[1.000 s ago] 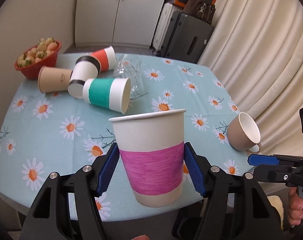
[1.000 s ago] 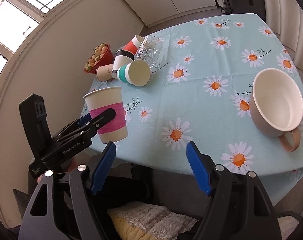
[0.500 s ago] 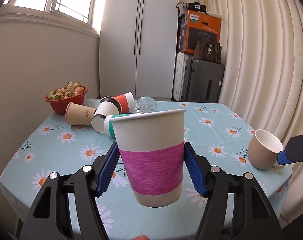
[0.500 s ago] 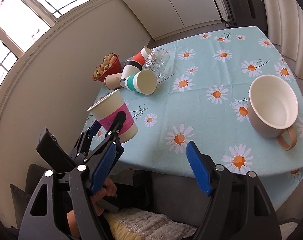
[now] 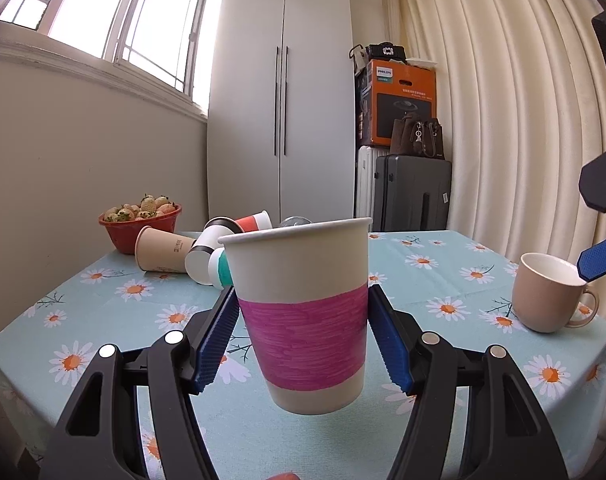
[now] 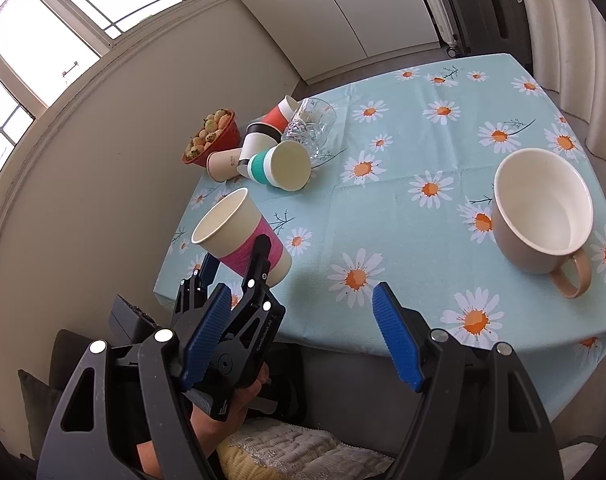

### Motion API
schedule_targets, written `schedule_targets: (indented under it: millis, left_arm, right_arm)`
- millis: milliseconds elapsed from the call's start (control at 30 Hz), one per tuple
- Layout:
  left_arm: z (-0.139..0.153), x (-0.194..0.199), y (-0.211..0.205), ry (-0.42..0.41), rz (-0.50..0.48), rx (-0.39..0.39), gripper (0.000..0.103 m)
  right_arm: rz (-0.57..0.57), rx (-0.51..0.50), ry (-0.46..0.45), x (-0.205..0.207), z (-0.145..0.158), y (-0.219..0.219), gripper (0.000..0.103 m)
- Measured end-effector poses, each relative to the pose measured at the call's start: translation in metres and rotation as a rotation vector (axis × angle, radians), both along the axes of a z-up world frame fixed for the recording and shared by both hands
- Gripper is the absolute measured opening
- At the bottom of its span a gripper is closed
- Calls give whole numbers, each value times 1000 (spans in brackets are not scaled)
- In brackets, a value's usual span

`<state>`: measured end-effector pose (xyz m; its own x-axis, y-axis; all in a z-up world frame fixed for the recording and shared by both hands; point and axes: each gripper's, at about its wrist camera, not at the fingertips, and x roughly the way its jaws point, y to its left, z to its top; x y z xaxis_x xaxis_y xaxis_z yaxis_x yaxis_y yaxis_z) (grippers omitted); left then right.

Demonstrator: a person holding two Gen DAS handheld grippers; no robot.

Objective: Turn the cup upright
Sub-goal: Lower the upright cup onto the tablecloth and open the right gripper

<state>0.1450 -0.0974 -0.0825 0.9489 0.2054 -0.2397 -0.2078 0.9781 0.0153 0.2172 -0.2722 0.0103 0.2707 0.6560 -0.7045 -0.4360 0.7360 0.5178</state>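
My left gripper is shut on a paper cup with a magenta band, mouth up and nearly upright, held just above the near edge of the daisy tablecloth. The right wrist view shows the same cup tilted over the table's left front corner, with the left gripper clamped on it. My right gripper is open and empty, off the table's front edge. One of its blue fingertips shows at the right of the left wrist view.
Several paper cups lie on their sides at the back left, beside a cut-glass tumbler and a red bowl of strawberries. A beige mug stands upright at the right. Curtains and suitcases stand behind the table.
The left gripper has tilted up to level and lowered with the cup, so the cup now stands nearly upright close to the cloth. The right gripper stays open, barely moved.
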Motion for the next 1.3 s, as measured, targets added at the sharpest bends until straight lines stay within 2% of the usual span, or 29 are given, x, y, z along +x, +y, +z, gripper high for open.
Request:
schedule_targets:
  millis: [300, 567, 733, 833, 1100, 1233, 1300]
  left_arm:
    - [-19, 1, -11, -45, 1, 100, 64]
    - [-30, 1, -13, -41, -17, 132, 65]
    - [-33, 4, -11, -20, -19, 117, 66]
    - [-32, 4, -9, -19, -15, 106, 76]
    - [-27, 1, -11, -23, -28, 91, 77]
    - [-23, -2, -14, -31, -39, 94, 90]
    - [-21, -4, -16, -39, -42, 88, 92]
  right_arm:
    - [-10, -28, 6, 0, 0, 3, 73]
    - [-12, -50, 19, -3, -2, 10, 73]
    - [-7, -65, 20, -6, -1, 13, 73]
    - [-11, -62, 16, -8, 1, 12, 73]
    - [-14, -51, 9, -11, 7, 8, 74]
    - [-18, -47, 9, -12, 9, 5, 74]
    - [-14, -46, 10, -15, 10, 6, 74]
